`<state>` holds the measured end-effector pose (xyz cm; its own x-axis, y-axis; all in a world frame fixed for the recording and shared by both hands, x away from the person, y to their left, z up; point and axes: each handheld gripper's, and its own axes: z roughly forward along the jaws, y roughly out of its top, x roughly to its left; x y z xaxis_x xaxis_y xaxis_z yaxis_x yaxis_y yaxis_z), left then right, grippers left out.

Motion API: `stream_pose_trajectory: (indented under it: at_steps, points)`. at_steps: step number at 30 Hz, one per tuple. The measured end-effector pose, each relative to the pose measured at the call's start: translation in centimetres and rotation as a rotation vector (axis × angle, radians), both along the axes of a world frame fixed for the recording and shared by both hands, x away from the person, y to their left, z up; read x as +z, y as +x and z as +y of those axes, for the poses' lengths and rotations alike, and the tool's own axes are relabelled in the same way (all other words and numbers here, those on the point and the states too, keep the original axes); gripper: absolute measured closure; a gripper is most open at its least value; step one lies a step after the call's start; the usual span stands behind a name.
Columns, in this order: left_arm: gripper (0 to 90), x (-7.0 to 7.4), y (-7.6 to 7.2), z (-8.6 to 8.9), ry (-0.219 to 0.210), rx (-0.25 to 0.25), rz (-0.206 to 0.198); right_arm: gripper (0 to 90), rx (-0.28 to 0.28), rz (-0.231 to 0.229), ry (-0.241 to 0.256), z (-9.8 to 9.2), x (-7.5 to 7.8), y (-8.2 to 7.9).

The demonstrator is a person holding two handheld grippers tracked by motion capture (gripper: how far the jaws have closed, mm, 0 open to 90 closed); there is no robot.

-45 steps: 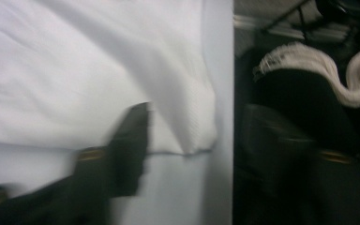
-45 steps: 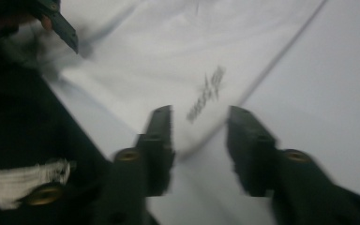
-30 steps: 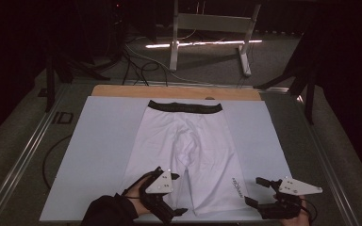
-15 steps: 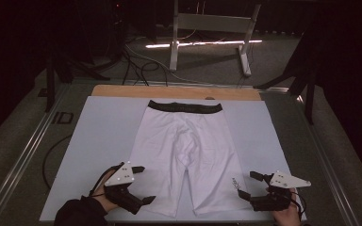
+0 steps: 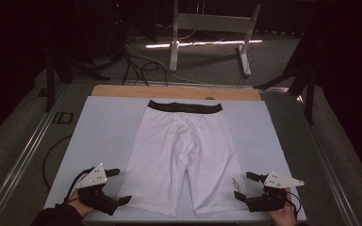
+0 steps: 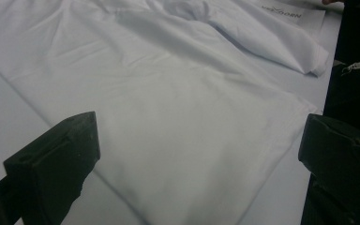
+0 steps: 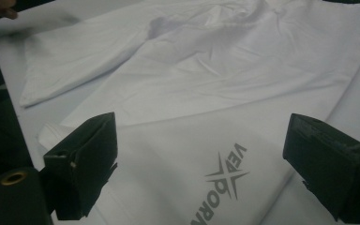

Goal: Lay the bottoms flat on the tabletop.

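Your left gripper (image 5: 117, 186) is wide open w/ nothing held; the white shorts (image 5: 184, 150) lie flat just ahead, leg hem betw. its jaws. Right gripper (image 5: 246, 185) also wide open, logo leg in front.

The left gripper (image 5: 116, 186) is held low at the near left, in a hand (image 5: 78, 203) that comes in from the bottom edge with a dark sleeve, and its two black jaws stand wide apart with nothing between them. The right gripper (image 5: 243, 185) is held low at the near right by the other hand (image 5: 283, 214), and its jaws are also spread wide and hold nothing. Both grippers point inward, toward each other, each with its grey three-cornered plate on top.
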<state>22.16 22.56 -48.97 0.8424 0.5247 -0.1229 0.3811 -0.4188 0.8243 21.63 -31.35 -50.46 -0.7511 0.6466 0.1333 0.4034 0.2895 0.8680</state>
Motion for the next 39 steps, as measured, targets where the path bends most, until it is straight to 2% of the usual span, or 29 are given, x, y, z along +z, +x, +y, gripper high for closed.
stream_pose_trajectory:
  at_steps: [9,15,20,22,39]
  points:
    - [0.5,-0.9,-0.3,1.9,-0.014,0.033,0.018,10.3,0.008,0.008,-0.005,0.5,-0.6,0.0]
    - [0.5,-0.8,-0.6,1.9,-0.012,0.038,0.001,10.3,0.013,0.012,-0.011,0.6,-0.8,0.0]
    - [0.5,-1.2,-0.8,2.1,-0.002,0.039,0.012,10.3,0.022,0.012,-0.013,0.8,-0.8,-0.1]
    - [0.5,-1.2,-0.8,2.1,-0.005,0.038,0.014,10.4,0.022,0.004,-0.024,0.9,-0.8,-0.1]
    - [0.5,-1.1,-0.7,2.1,-0.021,0.041,0.016,10.4,0.028,0.015,-0.014,0.9,-0.7,0.0]
